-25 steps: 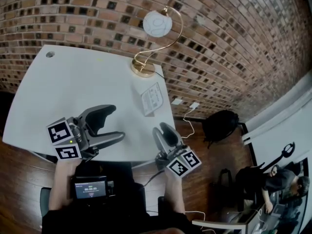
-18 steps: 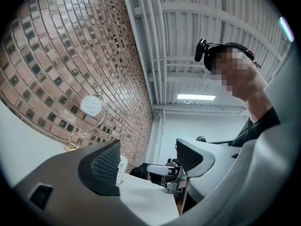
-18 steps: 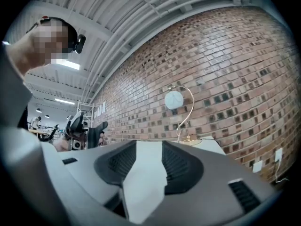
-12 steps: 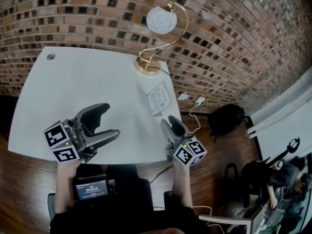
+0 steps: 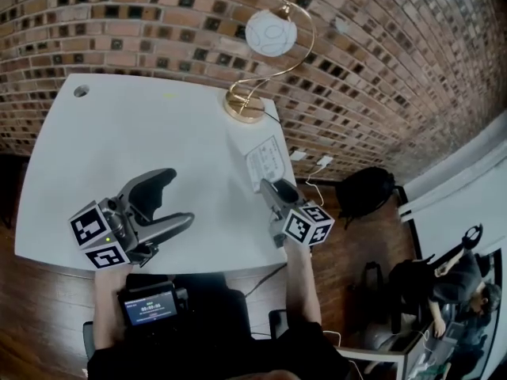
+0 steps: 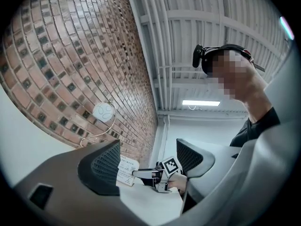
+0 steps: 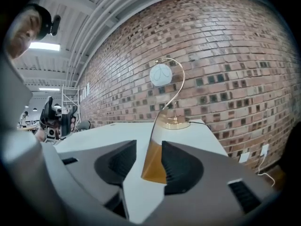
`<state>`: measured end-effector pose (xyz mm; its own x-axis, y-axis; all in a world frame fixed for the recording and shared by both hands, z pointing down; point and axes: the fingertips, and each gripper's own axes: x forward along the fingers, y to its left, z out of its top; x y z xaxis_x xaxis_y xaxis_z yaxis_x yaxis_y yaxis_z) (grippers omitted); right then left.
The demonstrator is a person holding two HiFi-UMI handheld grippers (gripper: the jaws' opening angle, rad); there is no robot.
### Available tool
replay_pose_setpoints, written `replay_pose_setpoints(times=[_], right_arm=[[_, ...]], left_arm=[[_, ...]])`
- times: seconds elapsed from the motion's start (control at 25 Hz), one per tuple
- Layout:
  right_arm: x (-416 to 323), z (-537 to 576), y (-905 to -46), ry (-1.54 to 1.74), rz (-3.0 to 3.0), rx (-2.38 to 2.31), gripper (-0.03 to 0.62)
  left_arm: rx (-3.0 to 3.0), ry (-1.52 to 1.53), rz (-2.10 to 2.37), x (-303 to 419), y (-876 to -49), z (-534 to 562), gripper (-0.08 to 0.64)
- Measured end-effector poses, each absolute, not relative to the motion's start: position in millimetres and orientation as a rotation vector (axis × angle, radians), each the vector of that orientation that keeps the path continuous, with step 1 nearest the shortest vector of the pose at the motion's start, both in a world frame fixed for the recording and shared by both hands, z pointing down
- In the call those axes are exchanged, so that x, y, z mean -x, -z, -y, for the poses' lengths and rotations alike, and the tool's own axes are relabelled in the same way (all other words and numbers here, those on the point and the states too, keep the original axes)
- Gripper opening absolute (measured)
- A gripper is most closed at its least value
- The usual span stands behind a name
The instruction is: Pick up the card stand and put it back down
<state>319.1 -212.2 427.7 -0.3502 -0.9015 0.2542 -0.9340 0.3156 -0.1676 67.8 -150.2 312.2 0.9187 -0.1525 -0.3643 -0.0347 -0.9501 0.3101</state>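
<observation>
The card stand [image 5: 265, 162] sits on the white tabletop [image 5: 119, 141] near its right edge, its printed face tilted up. In the right gripper view it appears edge-on as an amber sheet [image 7: 154, 161] standing between the jaws of the right claw [image 7: 149, 149]. Those jaws are apart: the right pad is against the sheet, while a gap shows on the left side. In the head view the right claw [image 5: 273, 187] reaches the card stand's near end. The left claw [image 5: 178, 199] hovers over the tabletop's near left part, jaws wide and empty. A gold lamp [image 5: 269, 34] stands beyond the card stand, before the brick wall [image 5: 158, 22].
</observation>
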Motion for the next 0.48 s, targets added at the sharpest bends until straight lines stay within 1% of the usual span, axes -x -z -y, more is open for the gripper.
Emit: replay_pose_setpoints(times=[0.04, 0.08, 0.2, 0.28, 0.48], right_arm=[[-320, 215, -429, -0.447, 2.449, -1.722, 0.195], [-321, 217, -431, -0.461, 2.445, -1.724, 0.162], [-324, 221, -434, -0.492, 2.446, -1.733, 0.121], [-326, 224, -433, -0.502, 2.455, -1.741, 0.074], [-323, 226, -427, -0.504, 2.495, -1.755, 0.026]], left_arm=[[-2.78, 0.562, 0.141, -66, -312, 151, 0.373], [-2.779, 0.561, 0.144, -65, -313, 152, 0.373], [-2.778, 0.561, 0.161, -61, -314, 154, 0.373], [-2.778, 0.564, 0.17, -58, -314, 156, 0.373], [-2.772, 0.561, 0.182, -53, -317, 157, 0.373]])
